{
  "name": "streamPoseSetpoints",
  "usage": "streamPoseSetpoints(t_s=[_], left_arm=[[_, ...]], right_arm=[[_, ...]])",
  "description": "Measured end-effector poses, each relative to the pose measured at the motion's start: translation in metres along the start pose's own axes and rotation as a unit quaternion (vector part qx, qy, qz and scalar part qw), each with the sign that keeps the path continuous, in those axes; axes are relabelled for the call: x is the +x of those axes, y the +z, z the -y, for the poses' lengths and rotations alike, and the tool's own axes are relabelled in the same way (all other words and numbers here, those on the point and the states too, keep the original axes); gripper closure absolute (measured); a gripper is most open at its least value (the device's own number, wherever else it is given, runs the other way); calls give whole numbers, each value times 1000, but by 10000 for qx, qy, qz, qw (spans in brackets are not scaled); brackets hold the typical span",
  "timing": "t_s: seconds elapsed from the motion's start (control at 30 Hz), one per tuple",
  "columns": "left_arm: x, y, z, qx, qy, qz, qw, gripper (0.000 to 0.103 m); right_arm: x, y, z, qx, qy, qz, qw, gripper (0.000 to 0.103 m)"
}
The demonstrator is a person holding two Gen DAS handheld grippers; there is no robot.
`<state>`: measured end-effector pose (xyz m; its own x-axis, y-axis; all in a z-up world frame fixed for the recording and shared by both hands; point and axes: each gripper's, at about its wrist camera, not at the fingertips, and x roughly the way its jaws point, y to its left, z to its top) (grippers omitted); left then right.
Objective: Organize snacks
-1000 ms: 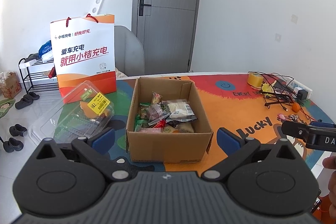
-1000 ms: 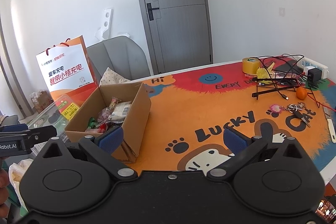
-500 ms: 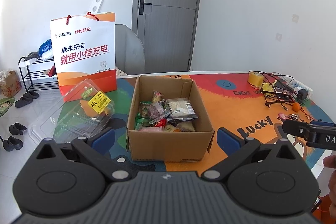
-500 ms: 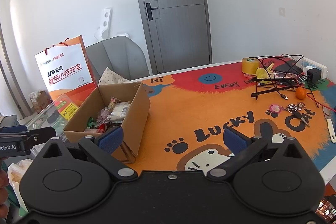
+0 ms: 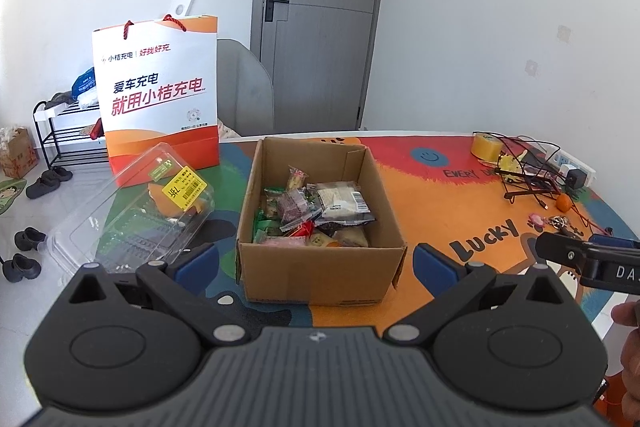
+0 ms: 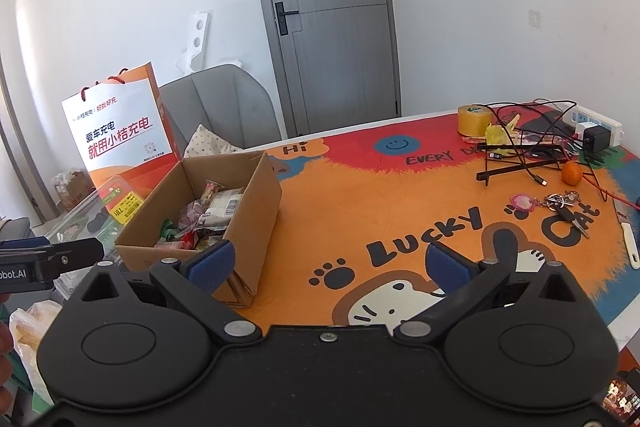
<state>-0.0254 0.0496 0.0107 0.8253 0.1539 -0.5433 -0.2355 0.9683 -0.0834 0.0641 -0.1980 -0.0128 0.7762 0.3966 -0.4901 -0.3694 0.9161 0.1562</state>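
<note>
An open cardboard box (image 5: pixel 320 267) (image 6: pixel 248 211) stands on the colourful table mat, holding several wrapped snacks (image 5: pixel 316 211) (image 6: pixel 208 215). My left gripper (image 5: pixel 316 263) is open, held just in front of the box's near wall, nothing between its blue pads. My right gripper (image 6: pixel 328 263) is also open and empty, over the mat to the right of the box. Left of the box lies a clear plastic clamshell (image 5: pixel 152 215) (image 6: pixel 116 207) with a yellow label and food inside.
An orange-and-white paper bag (image 5: pixel 160 95) (image 6: pixel 120 131) stands behind the clamshell. At the table's right are a tape roll (image 6: pixel 474 119), cables and a stand (image 6: pixel 520 155), a small orange (image 6: pixel 571 173), keys (image 6: pixel 560 205) and a power strip (image 6: pixel 596 127). A grey chair (image 6: pixel 216 107) sits behind the table.
Both grippers have drifted only slightly; the view of the box is almost the same. Nothing was picked up or let go.
</note>
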Motion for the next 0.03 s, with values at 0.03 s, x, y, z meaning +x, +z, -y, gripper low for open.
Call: streamPoseSetpoints(t_s=[0.03], left_arm=[[0,-1,0,19,-23,4,10000,1]], right_arm=[[0,0,0,6,-5,5,10000,0]])
